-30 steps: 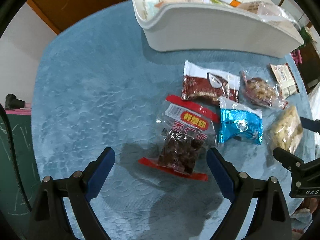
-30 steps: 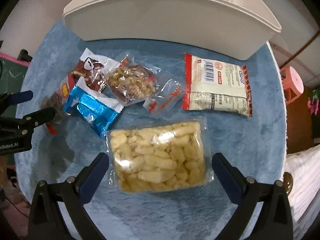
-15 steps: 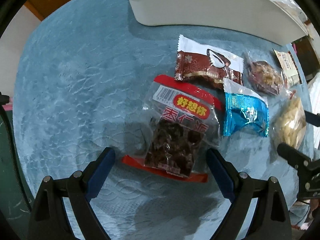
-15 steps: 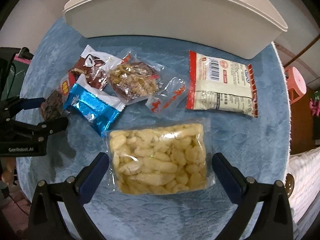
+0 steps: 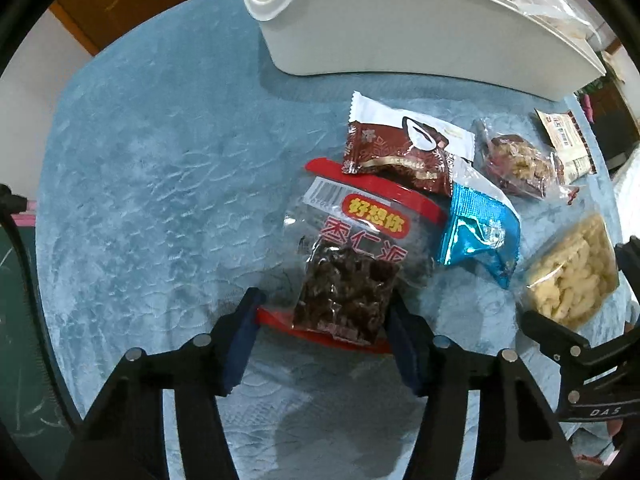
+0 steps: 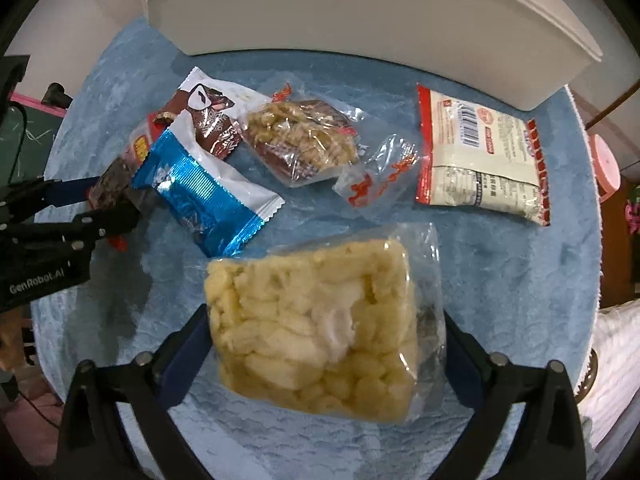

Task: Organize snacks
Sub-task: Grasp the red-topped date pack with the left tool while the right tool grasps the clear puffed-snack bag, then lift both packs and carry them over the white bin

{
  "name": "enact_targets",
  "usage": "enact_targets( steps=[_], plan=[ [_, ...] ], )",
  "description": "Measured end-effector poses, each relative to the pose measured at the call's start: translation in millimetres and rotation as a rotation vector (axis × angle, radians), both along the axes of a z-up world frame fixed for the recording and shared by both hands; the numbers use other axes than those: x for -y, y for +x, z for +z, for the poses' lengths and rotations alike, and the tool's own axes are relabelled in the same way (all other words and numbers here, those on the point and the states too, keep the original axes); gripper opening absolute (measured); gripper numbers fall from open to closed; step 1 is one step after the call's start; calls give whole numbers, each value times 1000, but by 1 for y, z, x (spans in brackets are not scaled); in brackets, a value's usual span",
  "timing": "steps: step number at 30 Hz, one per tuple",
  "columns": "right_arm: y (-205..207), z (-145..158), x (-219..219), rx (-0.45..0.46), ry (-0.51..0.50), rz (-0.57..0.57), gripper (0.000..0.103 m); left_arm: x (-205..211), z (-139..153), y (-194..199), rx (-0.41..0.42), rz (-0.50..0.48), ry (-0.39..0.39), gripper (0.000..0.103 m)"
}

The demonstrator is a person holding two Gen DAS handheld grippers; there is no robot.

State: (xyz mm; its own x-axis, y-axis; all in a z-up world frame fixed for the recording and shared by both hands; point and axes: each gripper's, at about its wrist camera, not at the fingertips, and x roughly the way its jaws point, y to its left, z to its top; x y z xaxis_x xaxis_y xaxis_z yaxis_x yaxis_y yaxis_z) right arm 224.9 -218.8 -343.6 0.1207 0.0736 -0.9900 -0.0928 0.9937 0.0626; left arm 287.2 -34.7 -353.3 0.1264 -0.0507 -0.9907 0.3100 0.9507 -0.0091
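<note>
Currently, both grippers are pointed down at the blue cloth (image 5: 160,160), each over its own packet. The left gripper (image 5: 326,332) has just been closing; its jaws are seen half-narrowed around the near end of the date packet (image 5: 352,264), the blue pads lying against the packet's two sides. The packet's long axis runs from near to far, so the pads bear across its short width. The right gripper (image 6: 326,344) has also just been closing, by a smaller amount; its jaws stand wide, one at each side of the puffed-snack bag (image 6: 316,328), which fills the gap. Contact on the left side is visible; the right pad is partly hidden by loose film.

The white bin (image 5: 420,32) lies at the far edge of the cloth, straight ahead of both tools, already holding some packets. The blue wrapper (image 5: 480,236) lies between the two gripped packets, overlapping neither jaw. The coming move is judged to be a lift and a carry toward the far bin.
</note>
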Motion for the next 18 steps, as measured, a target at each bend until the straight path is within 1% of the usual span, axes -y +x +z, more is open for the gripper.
enact_targets(
  steps=[1,3,7,10,14,18],
  plan=[
    [-2,3,-1,6,7,3,88,-2,1,-2,5,11,-7,41],
    [-4,8,-2,11,7,5,87,-3,8,-8,17,29,-23,41],
    [-17,16,6,16,19,-7,86,-10,14,-21,5,75,-51,41],
    [-30,29,15,41,41,-21,86,-16,24,-34,7,104,-87,41],
    [-41,52,27,80,87,-53,86,-22,53,-53,33,117,-143,41],
    [-48,84,43,145,120,-75,86,-13,97,-65,86,100,-195,41]
  ],
)
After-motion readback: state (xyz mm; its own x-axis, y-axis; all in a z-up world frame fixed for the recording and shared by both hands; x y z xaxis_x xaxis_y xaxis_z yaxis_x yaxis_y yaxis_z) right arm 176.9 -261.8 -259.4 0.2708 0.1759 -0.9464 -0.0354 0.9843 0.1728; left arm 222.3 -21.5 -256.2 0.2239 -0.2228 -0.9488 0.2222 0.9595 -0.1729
